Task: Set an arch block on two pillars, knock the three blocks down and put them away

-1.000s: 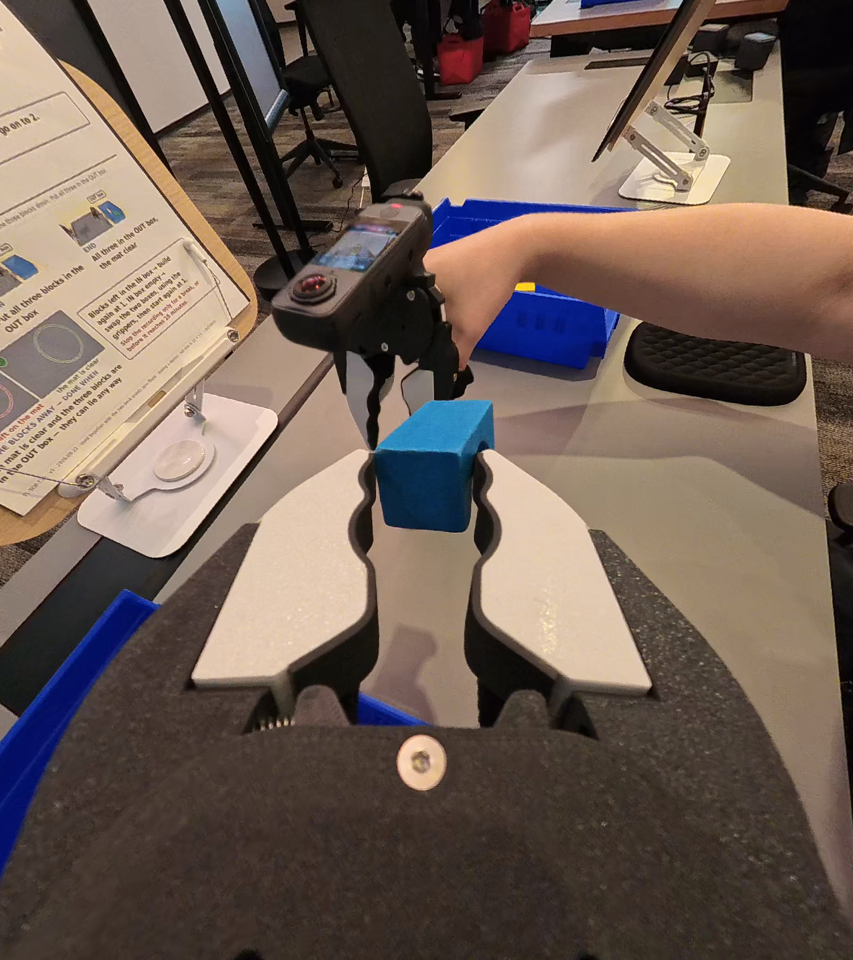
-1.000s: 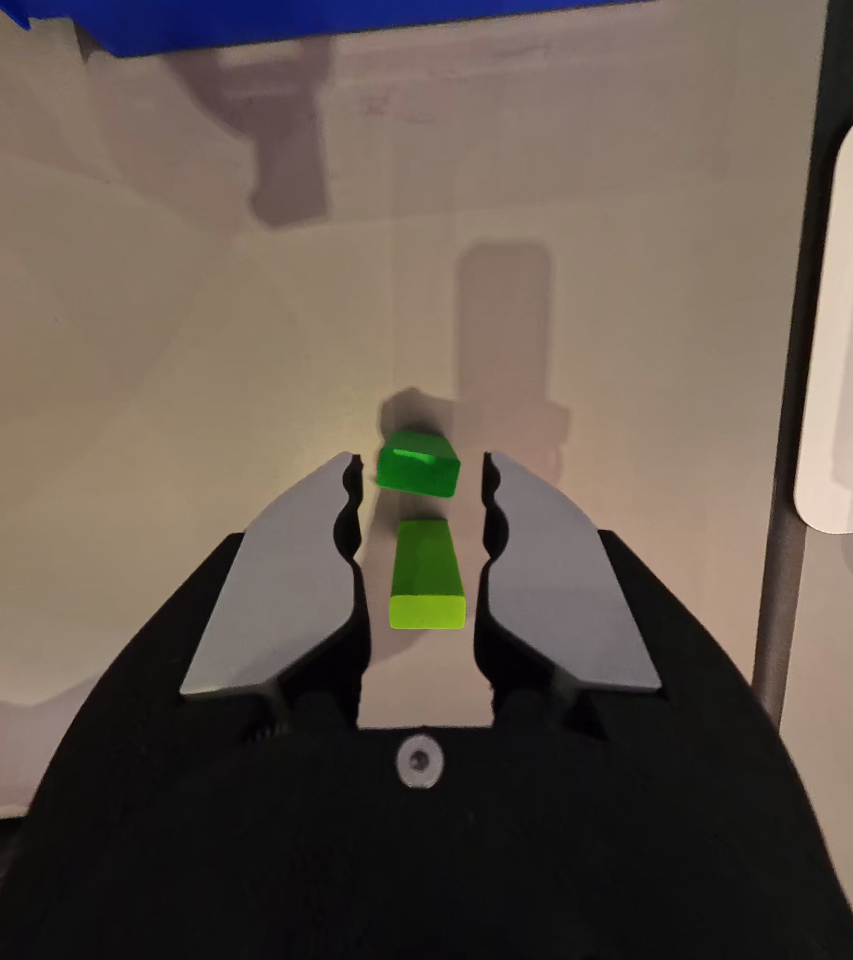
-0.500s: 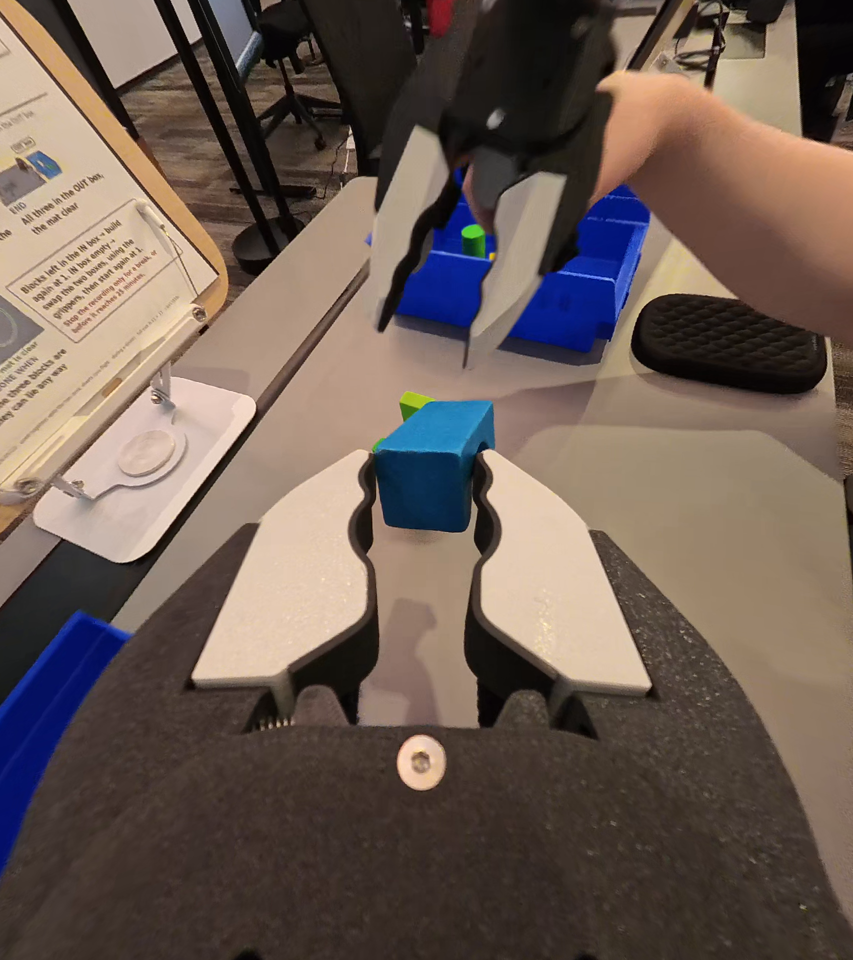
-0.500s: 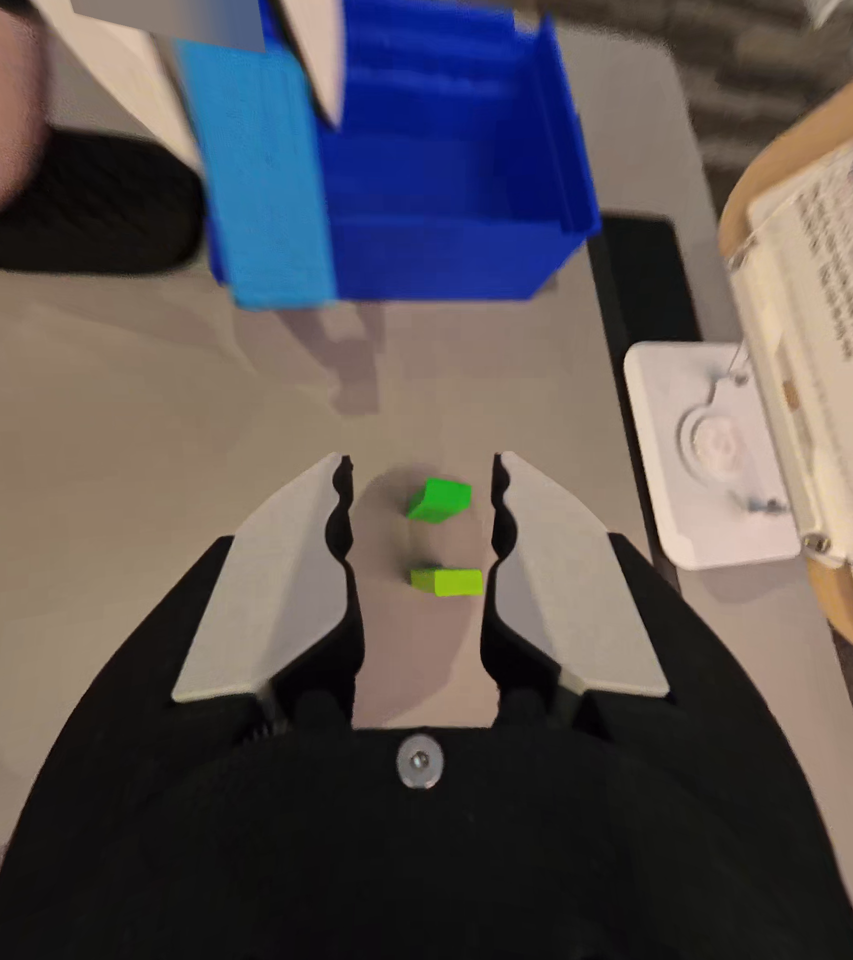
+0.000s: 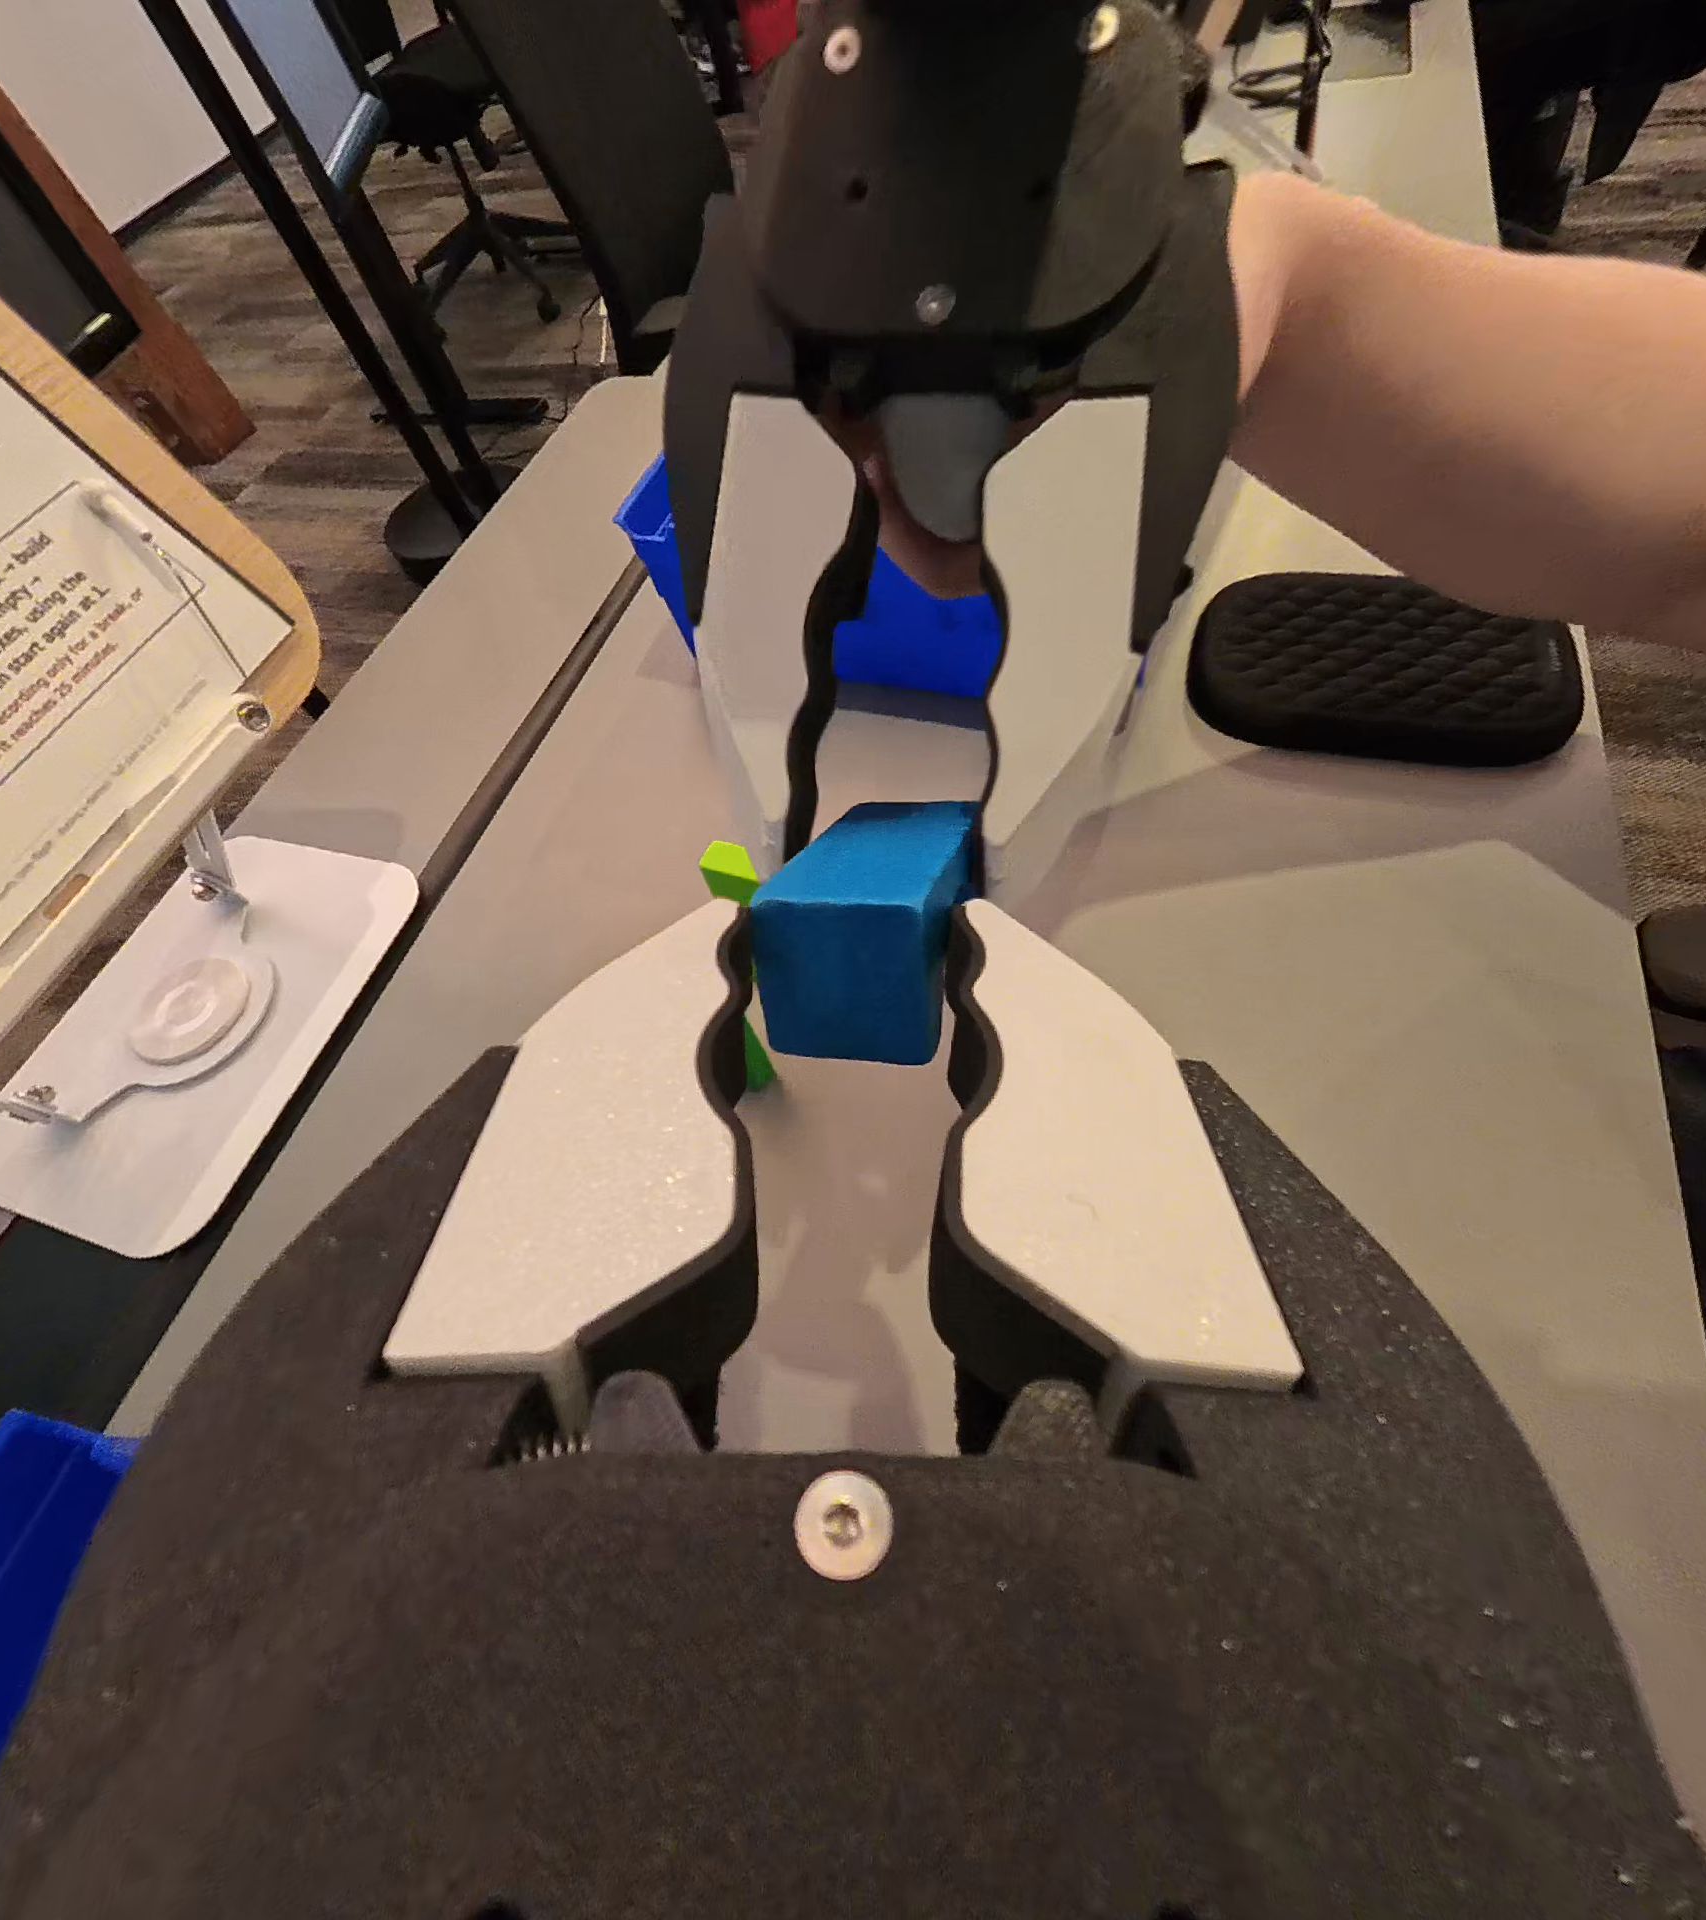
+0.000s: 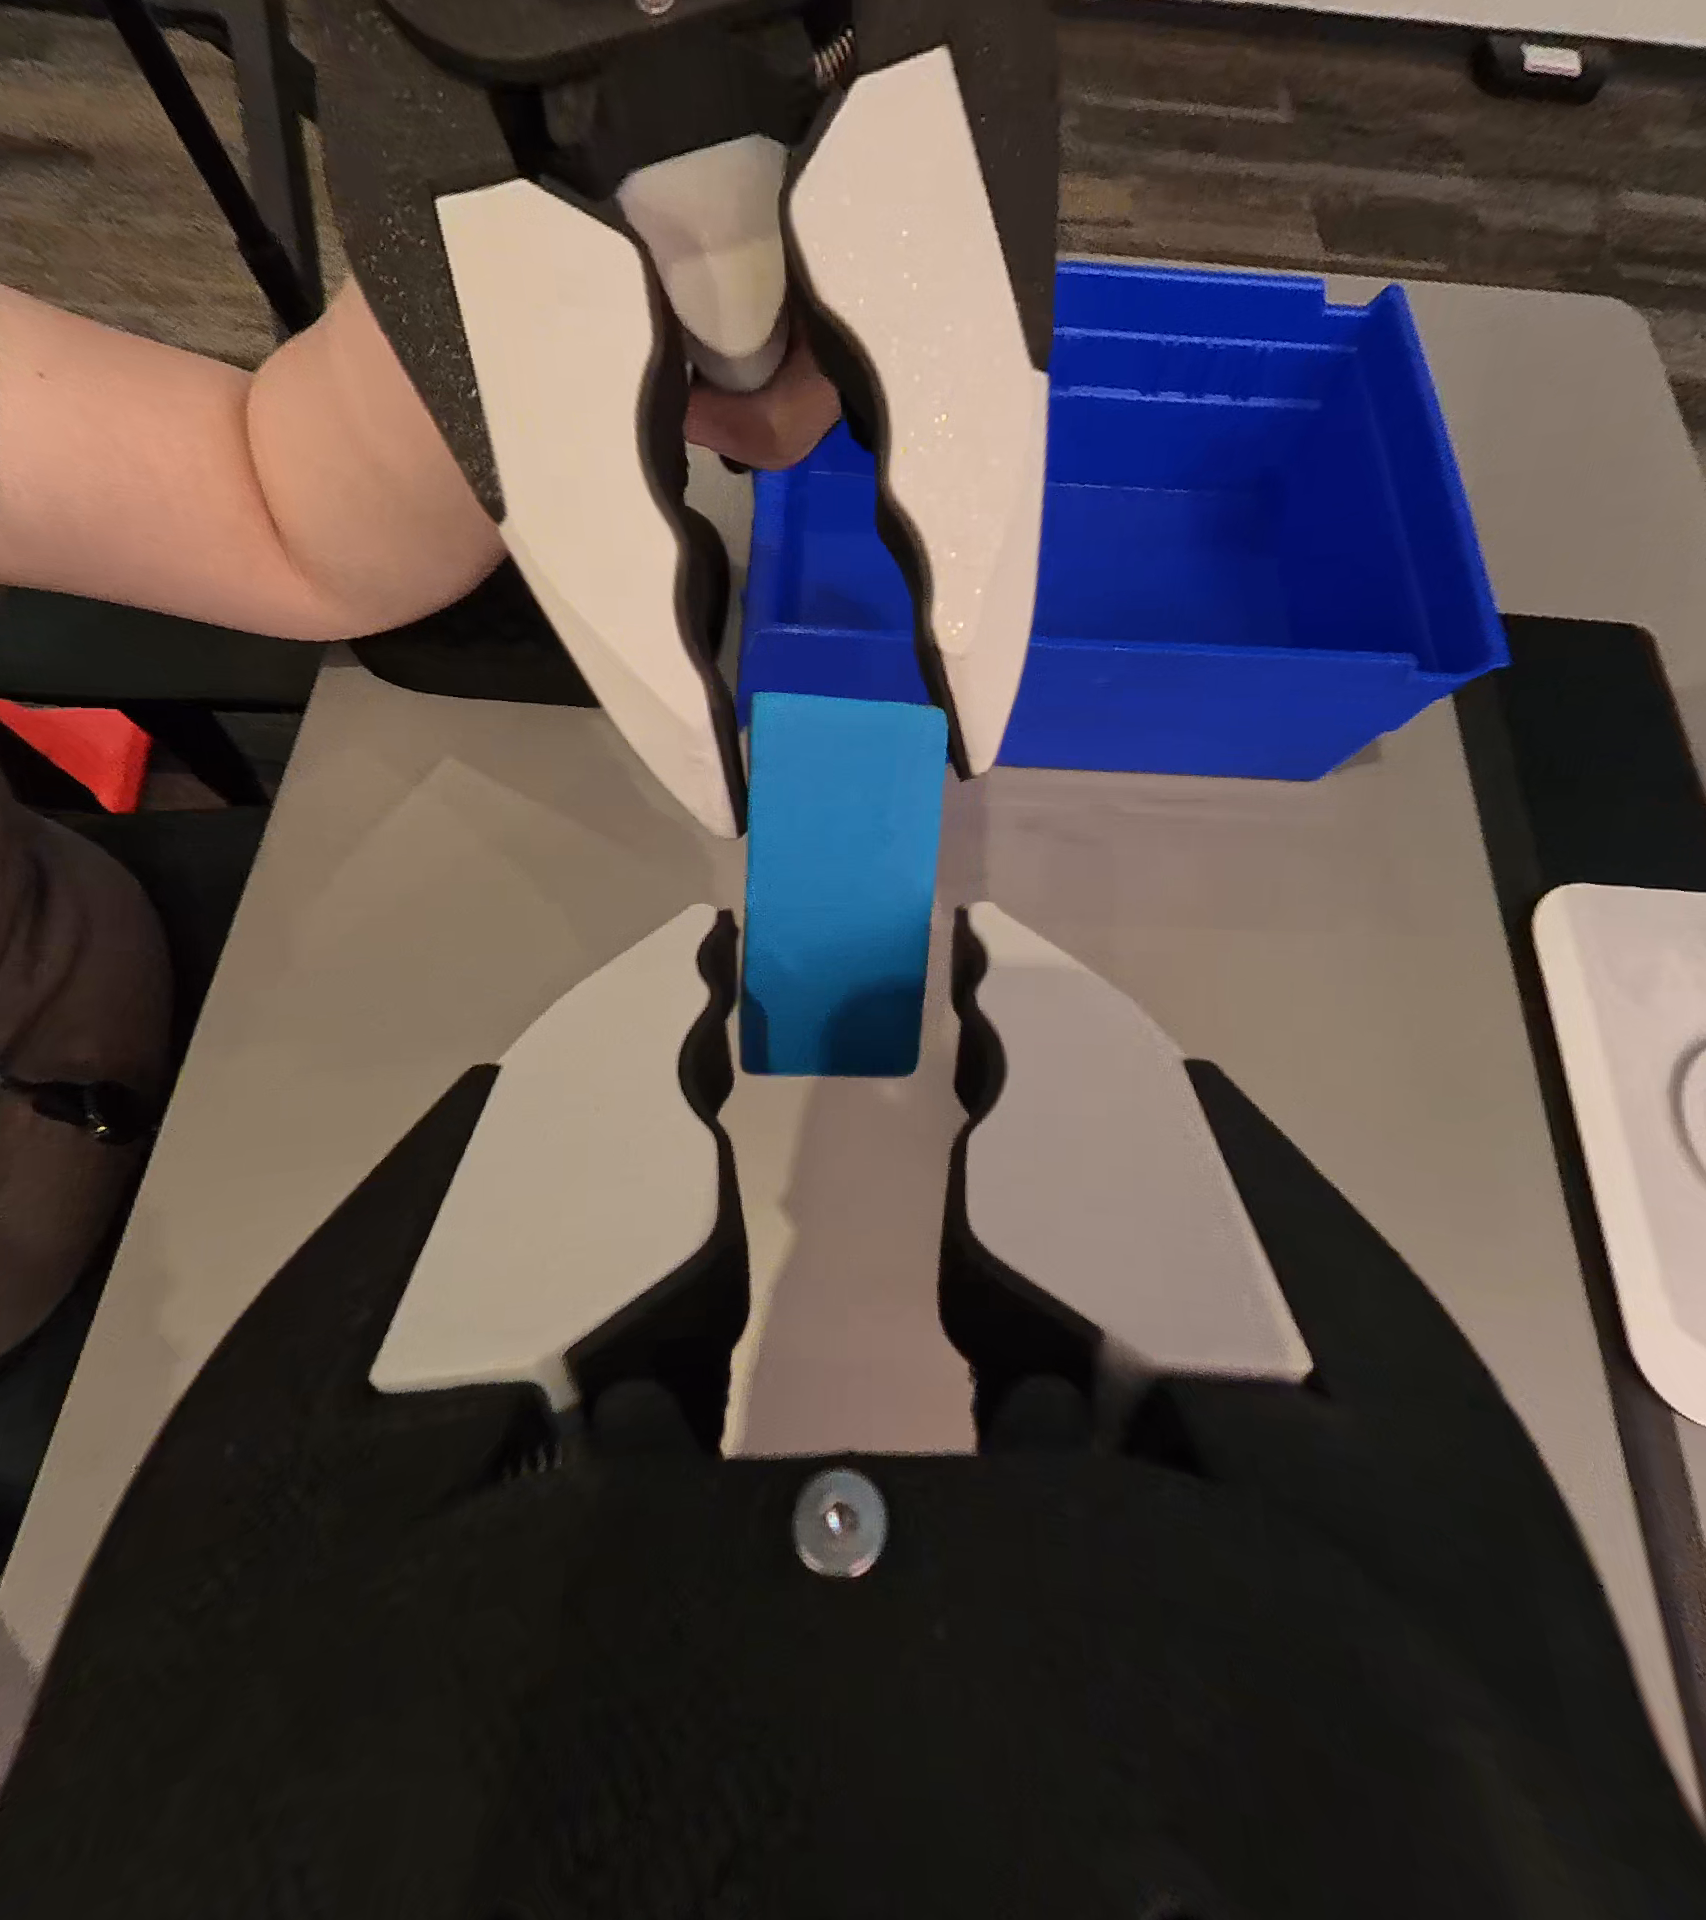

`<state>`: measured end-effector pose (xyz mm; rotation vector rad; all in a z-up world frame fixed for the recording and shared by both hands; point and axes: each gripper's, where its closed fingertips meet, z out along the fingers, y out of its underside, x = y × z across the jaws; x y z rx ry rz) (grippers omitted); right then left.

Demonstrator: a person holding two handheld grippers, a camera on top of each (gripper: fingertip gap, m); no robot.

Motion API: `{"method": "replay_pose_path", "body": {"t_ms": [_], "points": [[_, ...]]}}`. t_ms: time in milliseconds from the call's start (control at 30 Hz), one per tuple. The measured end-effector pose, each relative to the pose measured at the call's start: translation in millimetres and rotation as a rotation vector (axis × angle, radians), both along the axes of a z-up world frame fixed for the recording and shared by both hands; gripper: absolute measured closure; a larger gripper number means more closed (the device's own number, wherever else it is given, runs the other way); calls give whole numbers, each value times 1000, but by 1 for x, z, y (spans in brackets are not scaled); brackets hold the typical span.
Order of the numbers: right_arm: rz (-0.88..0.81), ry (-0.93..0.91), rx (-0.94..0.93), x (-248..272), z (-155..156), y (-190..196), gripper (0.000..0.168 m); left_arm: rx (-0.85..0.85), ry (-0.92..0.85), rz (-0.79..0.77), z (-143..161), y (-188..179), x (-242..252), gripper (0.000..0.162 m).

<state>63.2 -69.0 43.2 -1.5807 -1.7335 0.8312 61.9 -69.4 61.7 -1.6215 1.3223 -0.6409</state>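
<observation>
Blue arch block (image 5: 854,945) is clamped by left gripper (image 5: 847,925); right gripper (image 6: 838,925), fingers apart, straddles it: a mistimed handover risks dropping it.

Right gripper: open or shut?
Open. The right gripper's fingers straddle the blue block, a gap showing on each side.

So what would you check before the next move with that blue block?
1. Left tool clamped on the blue arch block: ok.
2. Right tool open, with one finger on either side of the block's free end: ok.
3. Block held off the table: ok.
4. Green pillars standing upright and ready: cannot tell, as they are mostly hidden behind the block.
5. Blue bin upright on the table: ok.
</observation>
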Motion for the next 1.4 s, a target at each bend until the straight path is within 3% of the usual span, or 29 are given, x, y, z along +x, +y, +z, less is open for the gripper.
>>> {"method": "replay_pose_path", "body": {"t_ms": [167, 267, 300, 500, 767, 1400], "points": [[3, 10, -15, 4, 0, 1, 133, -2, -2, 15, 0, 1, 1, 126], [-48, -37, 33, 20, 2, 20, 133, 19, -9, 84, 7, 12, -14, 103], [-90, -68, 56, 28, 2, 33, 133, 11, -26, 95, 11, 13, -20, 102], [-159, -318, 89, 57, -35, 80, 133, -3, -144, 132, 33, 18, -48, 116], [-111, -514, 142, 60, -84, 92, 133, 6, -104, 130, 29, 16, -51, 117], [-111, -533, 137, 60, -104, 99, 133, -2, -99, 132, 28, 18, -55, 118]]}}
